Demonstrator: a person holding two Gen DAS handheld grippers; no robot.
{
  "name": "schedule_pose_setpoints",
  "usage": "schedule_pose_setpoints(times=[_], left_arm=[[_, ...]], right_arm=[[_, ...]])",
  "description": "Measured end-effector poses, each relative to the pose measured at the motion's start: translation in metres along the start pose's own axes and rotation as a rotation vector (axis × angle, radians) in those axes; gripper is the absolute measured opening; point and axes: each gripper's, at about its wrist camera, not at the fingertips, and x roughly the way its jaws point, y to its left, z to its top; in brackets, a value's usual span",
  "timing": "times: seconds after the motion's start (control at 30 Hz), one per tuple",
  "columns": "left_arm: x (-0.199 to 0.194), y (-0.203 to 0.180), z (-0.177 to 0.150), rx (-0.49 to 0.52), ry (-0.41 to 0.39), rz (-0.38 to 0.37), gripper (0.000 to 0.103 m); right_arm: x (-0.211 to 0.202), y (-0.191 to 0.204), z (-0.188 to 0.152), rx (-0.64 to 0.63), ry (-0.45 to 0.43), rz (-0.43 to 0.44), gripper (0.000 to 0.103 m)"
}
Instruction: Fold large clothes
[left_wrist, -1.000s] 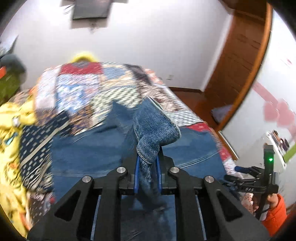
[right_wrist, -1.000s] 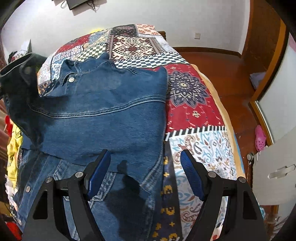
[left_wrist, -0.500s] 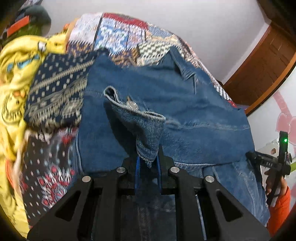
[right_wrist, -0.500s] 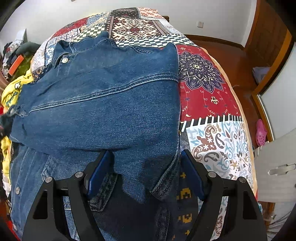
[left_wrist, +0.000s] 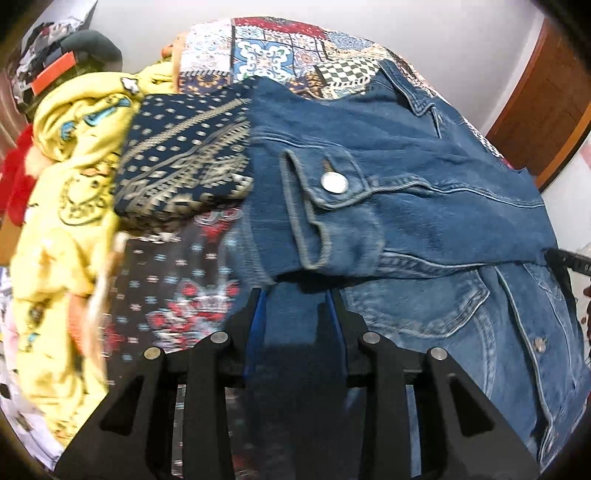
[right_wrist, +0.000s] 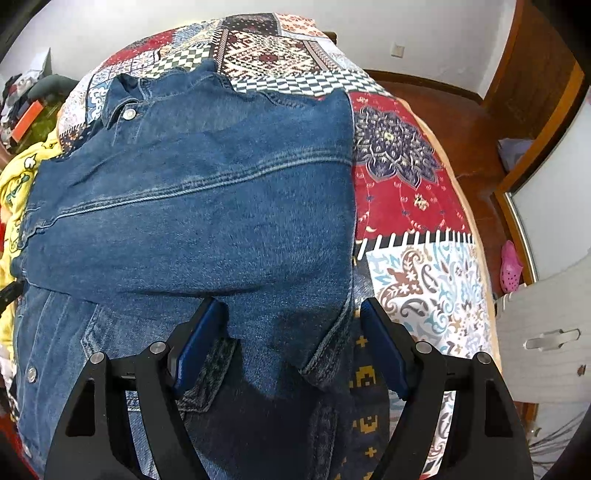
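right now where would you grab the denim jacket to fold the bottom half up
Probably the bottom hem of the denim jacket, the edge nearest both grippers, coming in from the near side. The sleeves already lie folded across the body, the cuff resting on top, so the hem looks like the free straight edge. The left gripper is opening with denim between its jaws; the right gripper stands open.

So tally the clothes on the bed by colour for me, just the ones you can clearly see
Blue: 1, the denim jacket
Yellow: 1, the printed yellow garment
Red: 1, the red item, partly out of view
Total: 3
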Motion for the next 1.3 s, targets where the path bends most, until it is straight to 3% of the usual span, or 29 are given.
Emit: schedule_pose_setpoints(times=[0.03,0.13,0.23,0.4,0.63,0.87,0.93,0.97,1.03,1.13,1.3], left_arm=[[-0.004,0.005,0.002,-0.004,-0.004,0.005,0.043],[-0.022,0.021,0.018,-0.02,-0.06,0.033,0.053],[-0.032,0.03,0.041,-0.028,-0.096,0.043,0.058],[-0.026,0.043,0.086,-0.074,-0.119,-0.019,0.059],[0.035,0.058,0.132,-0.144,-0.044,-0.114,0.059],[0.098,0.073,0.154,-0.264,0.035,-0.215,0.059],[0.11,0.074,0.159,-0.284,0.043,-0.257,0.051],[0.114,0.073,0.162,-0.288,0.045,-0.28,0.047],[0.12,0.071,0.165,-0.292,0.049,-0.306,0.029],[0.118,0.066,0.17,-0.284,0.036,-0.312,0.011],[0.083,0.05,0.177,-0.205,-0.046,-0.232,0.008]], right_arm=[[-0.003,0.0,0.002,-0.007,-0.008,-0.002,0.075],[-0.013,0.0,0.009,-0.018,-0.043,-0.002,0.075],[-0.025,-0.004,0.022,-0.011,-0.09,0.004,0.075],[-0.033,-0.013,0.048,0.018,-0.157,0.019,0.075],[0.005,-0.037,0.079,0.125,-0.116,0.08,0.075],[0.049,-0.058,0.094,0.2,-0.036,0.144,0.075],[0.053,-0.056,0.098,0.189,-0.048,0.158,0.074],[0.054,-0.055,0.1,0.182,-0.06,0.162,0.071],[0.055,-0.055,0.106,0.177,-0.065,0.175,0.047],[0.065,-0.059,0.114,0.204,-0.052,0.189,0.016],[0.045,-0.054,0.125,0.184,-0.119,0.21,0.009]])
